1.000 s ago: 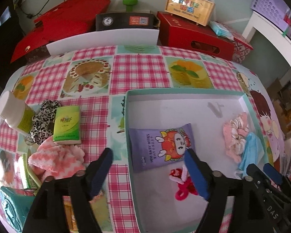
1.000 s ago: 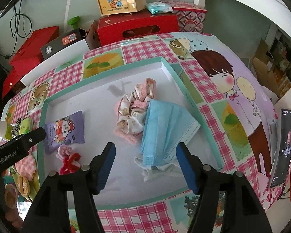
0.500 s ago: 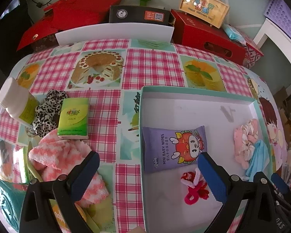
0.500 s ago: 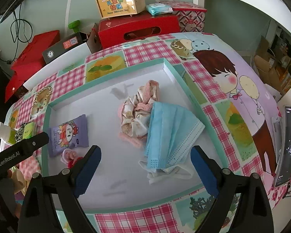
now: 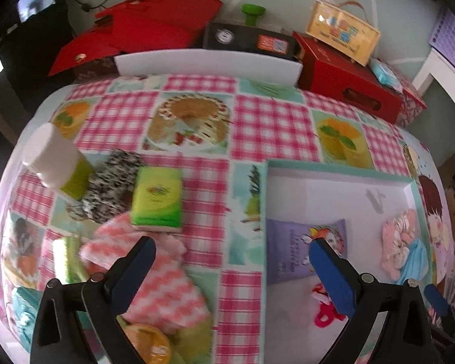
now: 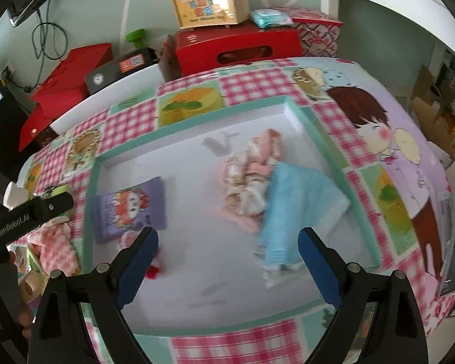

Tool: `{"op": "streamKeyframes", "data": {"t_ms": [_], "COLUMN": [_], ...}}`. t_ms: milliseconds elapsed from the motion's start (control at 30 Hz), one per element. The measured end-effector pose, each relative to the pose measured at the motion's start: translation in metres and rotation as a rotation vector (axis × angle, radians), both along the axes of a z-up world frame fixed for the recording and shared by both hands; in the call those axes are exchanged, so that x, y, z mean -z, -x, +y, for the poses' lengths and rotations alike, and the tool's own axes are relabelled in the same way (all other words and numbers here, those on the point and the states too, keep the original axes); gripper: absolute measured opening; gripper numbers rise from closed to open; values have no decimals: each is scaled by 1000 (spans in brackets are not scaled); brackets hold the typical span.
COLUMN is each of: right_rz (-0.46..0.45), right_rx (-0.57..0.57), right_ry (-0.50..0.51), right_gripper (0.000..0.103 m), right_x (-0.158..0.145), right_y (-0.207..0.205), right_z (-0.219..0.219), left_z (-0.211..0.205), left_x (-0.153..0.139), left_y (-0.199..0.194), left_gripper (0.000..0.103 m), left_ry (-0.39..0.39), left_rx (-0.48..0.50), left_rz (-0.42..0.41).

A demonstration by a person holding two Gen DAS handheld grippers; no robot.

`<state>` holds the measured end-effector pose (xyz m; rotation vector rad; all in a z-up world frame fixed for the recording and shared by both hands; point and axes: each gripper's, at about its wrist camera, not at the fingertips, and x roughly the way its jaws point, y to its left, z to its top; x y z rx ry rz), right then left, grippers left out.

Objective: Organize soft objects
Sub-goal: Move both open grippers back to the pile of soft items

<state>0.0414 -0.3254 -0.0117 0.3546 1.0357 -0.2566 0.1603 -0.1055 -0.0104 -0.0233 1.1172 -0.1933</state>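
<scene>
Left gripper [image 5: 230, 257]: we see its 2 blue pads spread wide with nothing between them, hovering over the tablecloth's checks at the tray's left edge.
Right gripper [image 6: 227, 242]: we see it spread wide too, empty, above the white floor of the tray.
Tray [image 6: 306, 121]: teal-rimmed and shallow, lying on the checked tablecloth [image 5: 273, 121].
Purple wipes pack [image 6: 127, 209]: flat in the tray's left part, near the left wall.
Scrunchie [image 6: 251, 179]: pale pink and cream, in the tray's right half, touching the blue mask.
Blue mask [image 6: 297, 206]: we find it overlapping the scrunchie's near side, partly over something white.
Red-and-pink piece [image 5: 324, 312]: in the tray just below the wipes pack; we cannot tell what it is.
Green tissue pack [image 5: 157, 200]: outside the tray, on the cloth to its left.
Pink checked cloth [image 5: 163, 282]: crumpled, just below the tissue pack, under the left pad.
Leopard scrunchie [image 5: 112, 185]: between the tissue pack and a white-capped bottle [image 5: 57, 163].
</scene>
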Motion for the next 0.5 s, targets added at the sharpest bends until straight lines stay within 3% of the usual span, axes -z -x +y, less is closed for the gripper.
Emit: {"op": "streamKeyframes", "data": {"t_ms": [500], "right_rz": [-29], "right_rx": [-142], "right_ry": [-51], "right_gripper": [94], "right_x": [4], "right_y": [-23], "right_z": [58], "left_z": [138], "left_x": [-27], "left_y": [-13], "left_gripper": [103], "left_ry": [-24], "left_rx": [-344], "left_rz": [-87]}}
